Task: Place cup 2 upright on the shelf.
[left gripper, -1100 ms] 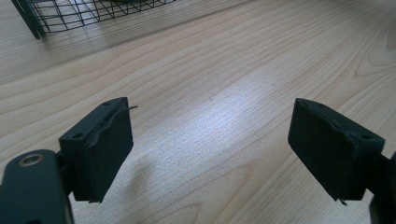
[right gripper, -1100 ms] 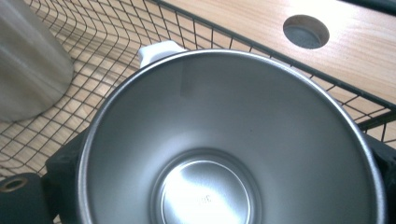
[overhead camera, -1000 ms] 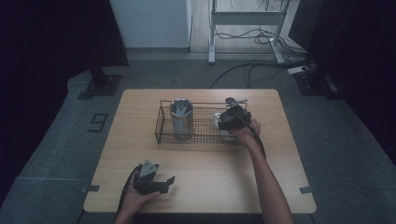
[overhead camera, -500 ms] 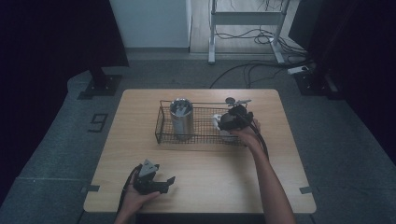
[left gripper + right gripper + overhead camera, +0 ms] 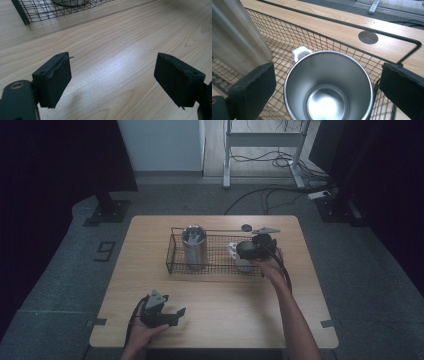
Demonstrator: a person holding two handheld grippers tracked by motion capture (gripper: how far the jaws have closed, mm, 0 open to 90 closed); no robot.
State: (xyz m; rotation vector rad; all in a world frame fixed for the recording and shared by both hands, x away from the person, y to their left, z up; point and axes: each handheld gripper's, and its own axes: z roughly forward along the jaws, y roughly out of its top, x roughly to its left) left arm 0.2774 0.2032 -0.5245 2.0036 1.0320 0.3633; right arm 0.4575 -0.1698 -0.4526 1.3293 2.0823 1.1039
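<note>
A black wire basket point(image 5: 172, 249) stands on the wooden table and holds a tall steel cup point(image 5: 194, 246) at its left. A shorter steel mug point(image 5: 327, 100) with a white handle point(image 5: 300, 52) stands upright at the basket's right end. My right gripper point(image 5: 328, 81) hangs over this mug, one pad on each side of the rim with a gap at both, so it is open. Its jaws have just been opening. From above, the right gripper point(image 5: 248, 251) covers most of the mug. My left gripper point(image 5: 112, 80) rests low near the table's front edge, open and empty.
The tall cup point(image 5: 234, 37) rises close to my right gripper's left pad. A round cable hole point(image 5: 368, 37) lies in the table behind the basket. The basket's near corner point(image 5: 37, 10) is ahead of the left gripper point(image 5: 167, 312), with bare wood between.
My right gripper has lifted a little above the mug in the basket. The left hand and its gripper have stayed where they were.
</note>
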